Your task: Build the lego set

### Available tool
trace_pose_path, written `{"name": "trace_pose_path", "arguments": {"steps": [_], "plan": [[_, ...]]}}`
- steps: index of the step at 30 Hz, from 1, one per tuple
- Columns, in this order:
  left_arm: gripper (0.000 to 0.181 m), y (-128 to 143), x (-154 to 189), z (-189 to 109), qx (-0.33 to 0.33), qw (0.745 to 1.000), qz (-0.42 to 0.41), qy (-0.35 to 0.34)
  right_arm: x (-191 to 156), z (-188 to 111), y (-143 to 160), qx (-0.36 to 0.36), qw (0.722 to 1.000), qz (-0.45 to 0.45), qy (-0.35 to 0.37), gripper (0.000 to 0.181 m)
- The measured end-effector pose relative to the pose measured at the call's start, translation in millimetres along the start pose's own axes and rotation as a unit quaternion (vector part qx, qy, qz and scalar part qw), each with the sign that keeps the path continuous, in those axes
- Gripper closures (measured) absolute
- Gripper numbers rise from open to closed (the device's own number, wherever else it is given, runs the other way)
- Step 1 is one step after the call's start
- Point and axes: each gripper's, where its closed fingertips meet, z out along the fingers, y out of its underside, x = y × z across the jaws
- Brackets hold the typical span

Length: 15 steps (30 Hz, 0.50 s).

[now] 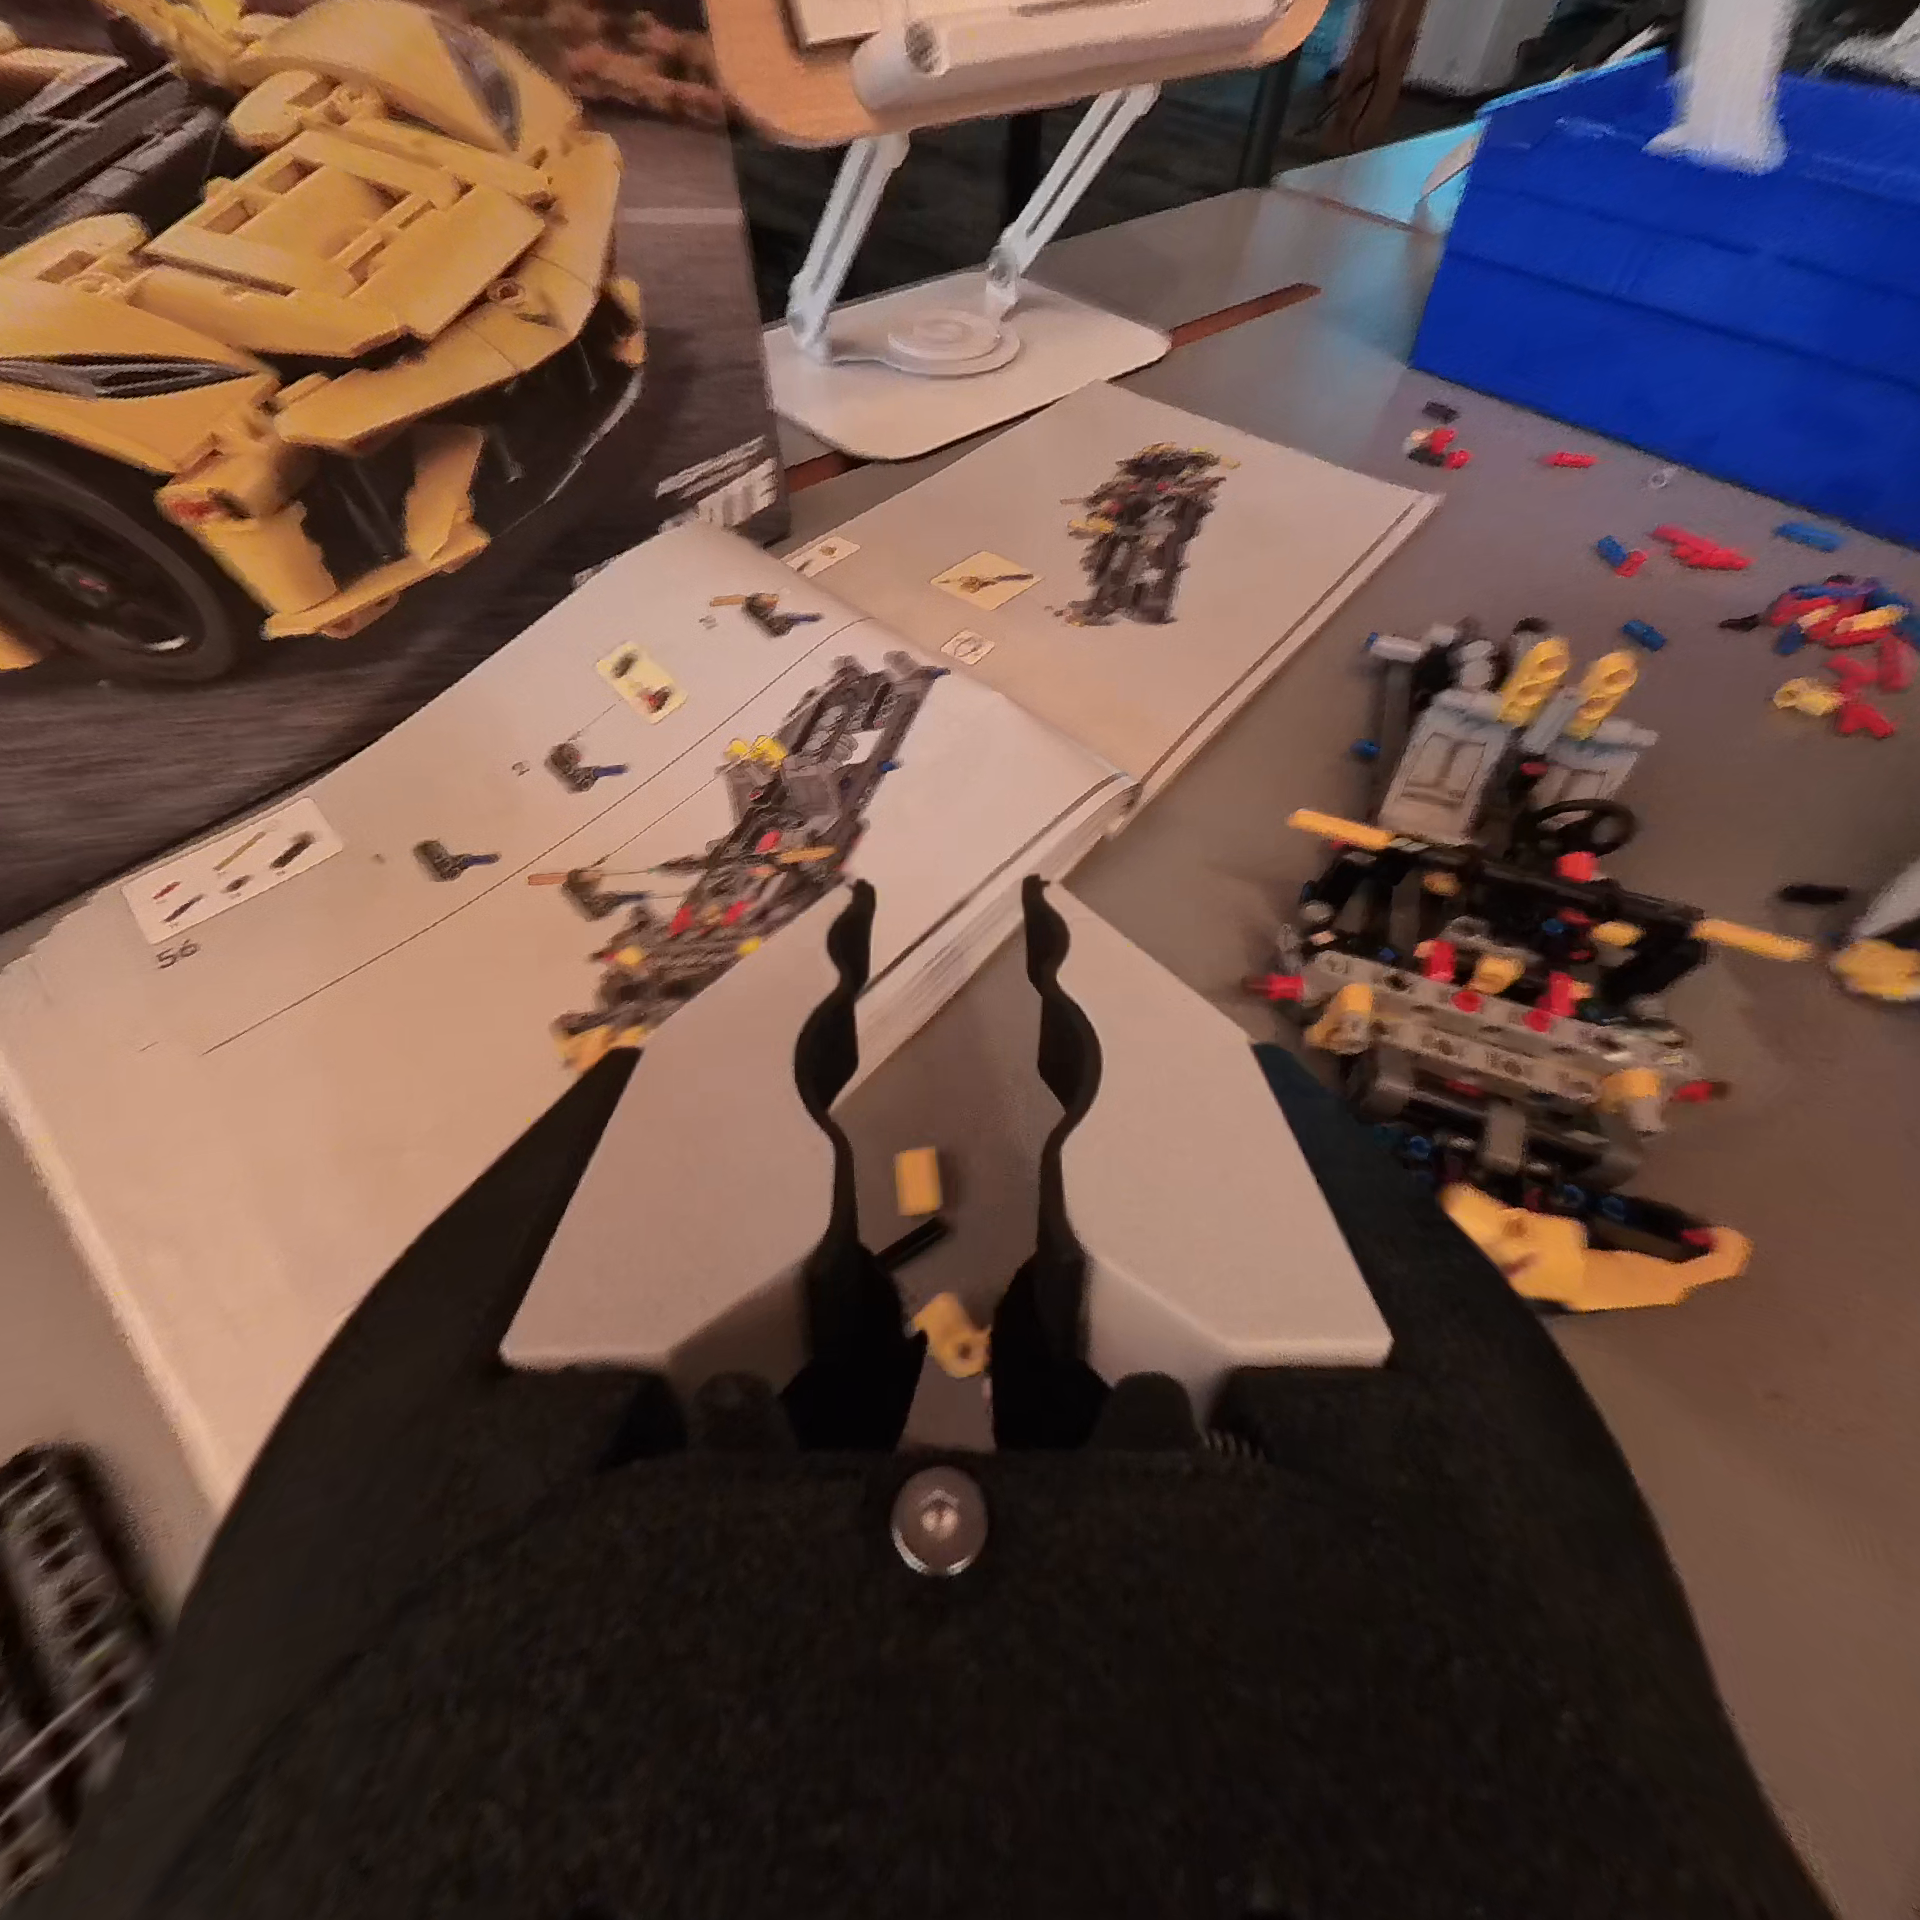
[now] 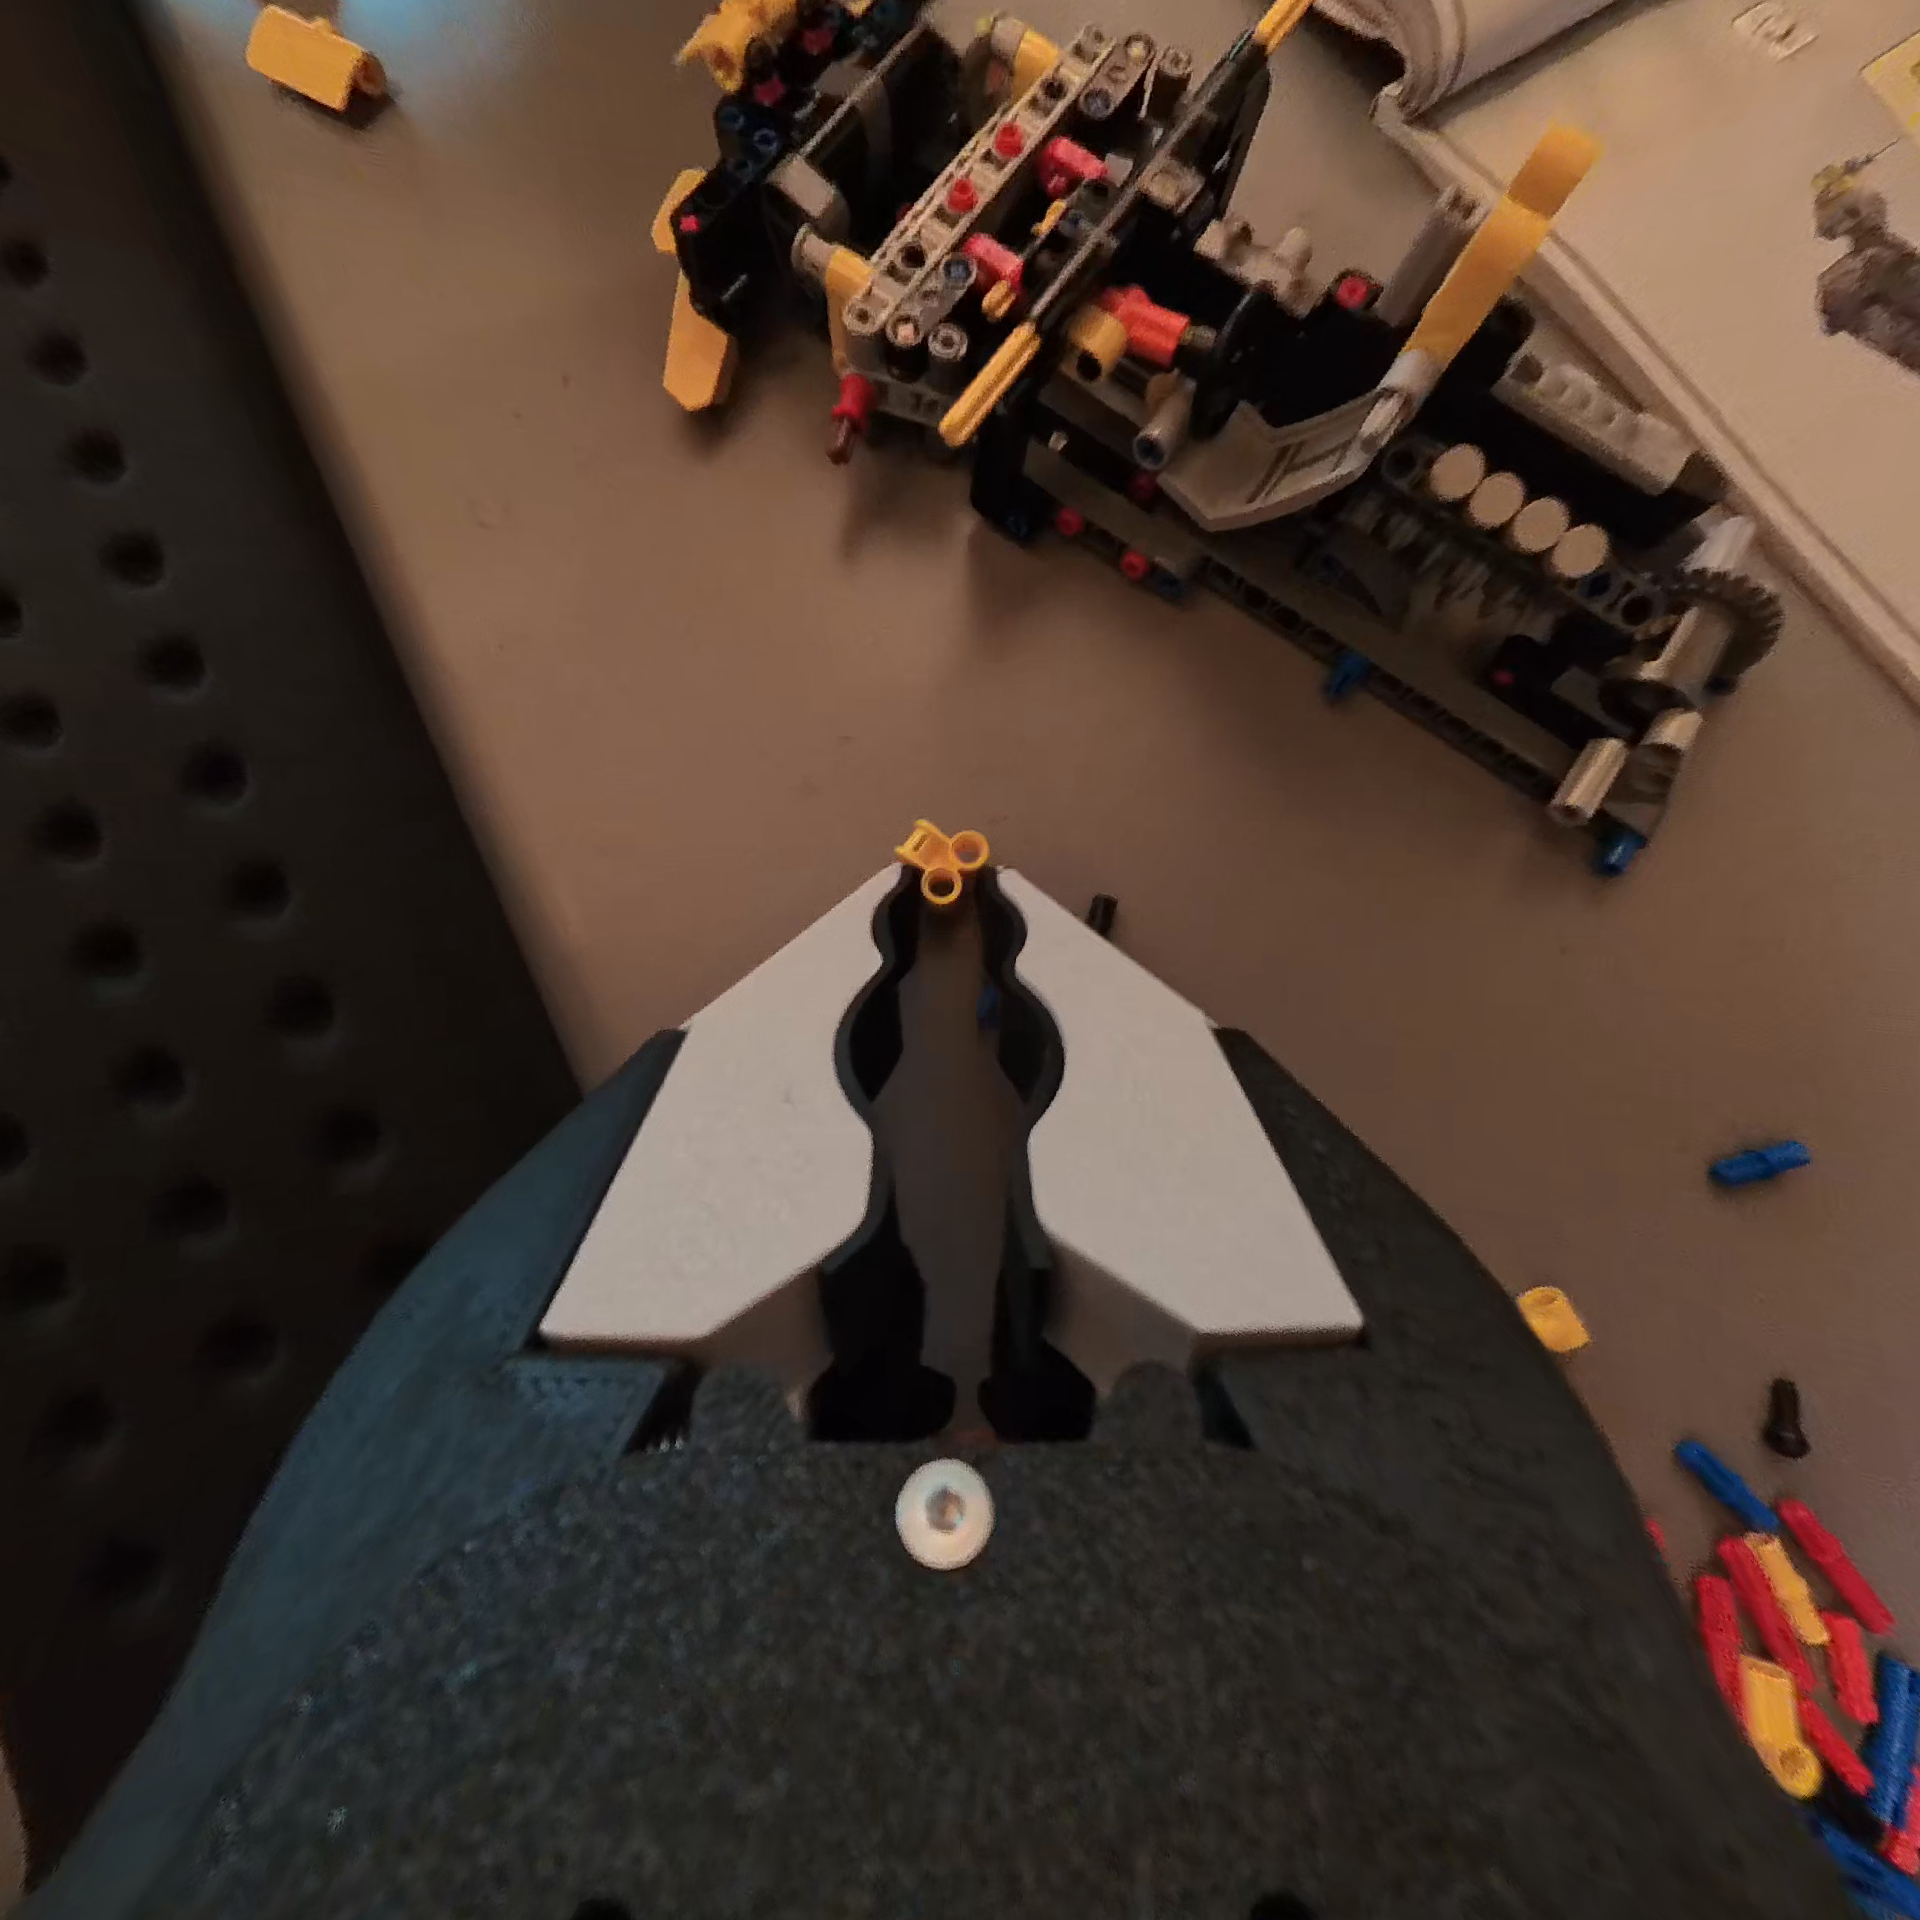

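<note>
My left gripper (image 1: 943, 891) is open and empty, held above the open instruction booklet (image 1: 416, 831) and the table. Below its jaws lie a small yellow sleeve (image 1: 917, 1181), a black pin (image 1: 914, 1242) and a yellow connector (image 1: 951, 1333). The half-built black, grey and yellow car chassis (image 1: 1496, 987) lies to its right. My right gripper (image 2: 948, 868) is shut on a small yellow connector (image 2: 943, 857) at its fingertips, held above the table. The chassis (image 2: 1195, 364) lies beyond it, up and to the right.
The set's box (image 1: 312, 364) stands at the back left, a white stand (image 1: 966, 343) behind the booklet, a blue bin (image 1: 1683, 281) at the back right. Loose red, blue and yellow pins lie at the right (image 1: 1849, 644) (image 2: 1808, 1642). A dark perforated panel (image 2: 156, 831) borders the table. Left tips to right tips: about 25 centimeters. My left gripper is the nearer one to the black pin (image 1: 914, 1242): about 9 centimeters, against 30 centimeters.
</note>
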Motion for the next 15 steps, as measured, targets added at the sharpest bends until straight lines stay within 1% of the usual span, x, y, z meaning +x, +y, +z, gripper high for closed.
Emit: {"name": "trace_pose_path", "arguments": {"steps": [1, 5, 8, 12, 15], "plan": [[0.15, -5, 13, 1, 0.011, 1.0, -0.005, 0.024, 2, -2, -6, 0.012, 1.0, -0.003, 0.007, 0.172], [0.15, -17, 79, 2, 0.033, 0.987, -0.024, 0.153, 15, -17, -51, 0.102, 0.992, -0.047, 0.054, 0.174], [0.15, -23, 121, -4, 0.039, 0.966, -0.06, 0.248, 17, -19, -81, 0.156, 0.98, -0.091, 0.079, 0.175], [0.151, -27, 154, -12, 0.027, 0.928, -0.13, 0.347, 13, -13, -102, 0.197, 0.966, -0.129, 0.106, 0.174], [0.15, -25, 163, -16, 0.008, 0.911, -0.156, 0.382, 8, -7, -107, 0.201, 0.958, -0.163, 0.128, 0.174]]}}
